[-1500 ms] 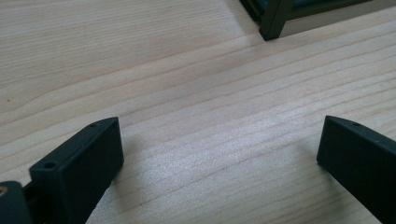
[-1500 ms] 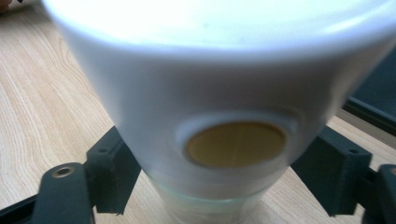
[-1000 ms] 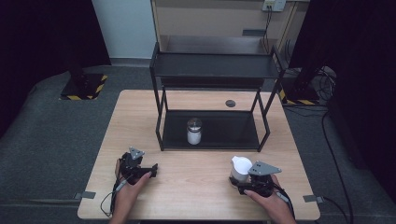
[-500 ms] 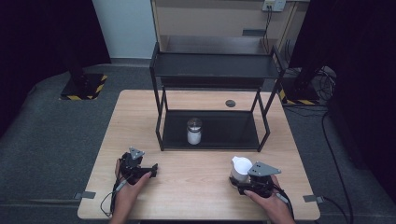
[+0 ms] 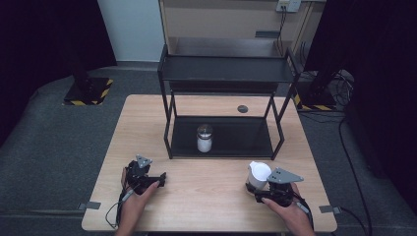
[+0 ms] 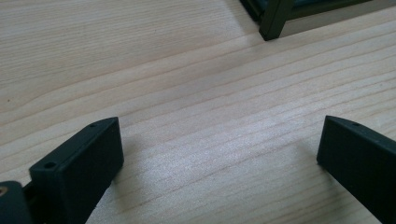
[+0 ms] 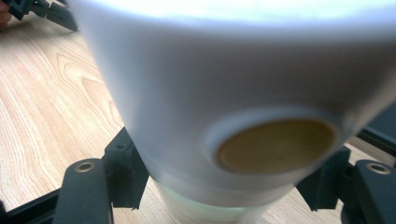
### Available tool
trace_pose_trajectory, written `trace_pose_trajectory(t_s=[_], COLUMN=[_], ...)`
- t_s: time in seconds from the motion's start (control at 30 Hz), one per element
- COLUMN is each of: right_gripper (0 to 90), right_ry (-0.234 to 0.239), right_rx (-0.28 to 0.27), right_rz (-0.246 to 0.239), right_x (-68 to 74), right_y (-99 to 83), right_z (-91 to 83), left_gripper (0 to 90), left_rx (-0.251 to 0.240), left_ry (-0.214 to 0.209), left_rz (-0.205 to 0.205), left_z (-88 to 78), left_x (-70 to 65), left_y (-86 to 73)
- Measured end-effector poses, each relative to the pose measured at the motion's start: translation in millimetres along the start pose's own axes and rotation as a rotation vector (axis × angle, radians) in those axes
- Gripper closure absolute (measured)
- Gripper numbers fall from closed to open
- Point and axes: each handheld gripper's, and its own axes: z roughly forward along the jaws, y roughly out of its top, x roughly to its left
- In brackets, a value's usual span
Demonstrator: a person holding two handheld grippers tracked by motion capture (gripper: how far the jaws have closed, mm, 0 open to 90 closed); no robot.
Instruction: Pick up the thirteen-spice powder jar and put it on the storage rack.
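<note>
My right gripper [image 5: 260, 184] rests near the table's front right, shut on a small jar with a wide white cap [image 5: 258, 172]. In the right gripper view the jar [image 7: 224, 84] is very close, with a round brown disc on its white cap, and both black jaws press its clear lower part, my right gripper [image 7: 224, 189] around it. My left gripper [image 5: 158, 178] lies open at the front left. Its jaws stand wide apart over bare wood, my left gripper [image 6: 219, 140] holding nothing.
A black two-tier rack [image 5: 226, 70] stands at the middle back of the wooden table [image 5: 206, 196]. A glass jar with a silver lid [image 5: 204, 138] stands on its lower shelf. A small dark disc [image 5: 242, 108] lies behind the rack. One rack foot [image 6: 275, 21] is ahead of the left gripper.
</note>
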Motion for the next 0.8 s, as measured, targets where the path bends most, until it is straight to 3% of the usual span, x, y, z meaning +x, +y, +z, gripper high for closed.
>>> trace_pose_trajectory(t_s=[0.37,0.8], right_gripper=[31.1,31.1], right_ry=[-0.025,-0.019], right_rx=[0.033,0.030], right_rz=[-0.003,-0.019], right_x=[-8.3,-11.1], right_y=[13.1,46.2], right_z=[-2.9,1.5], left_gripper=[0.0,0.0], left_rx=[0.000,0.000], left_ry=[0.000,-0.001], left_rz=[0.000,0.000], left_z=[0.0,0.0], left_x=[0.0,0.1], left_y=[0.0,0.0])
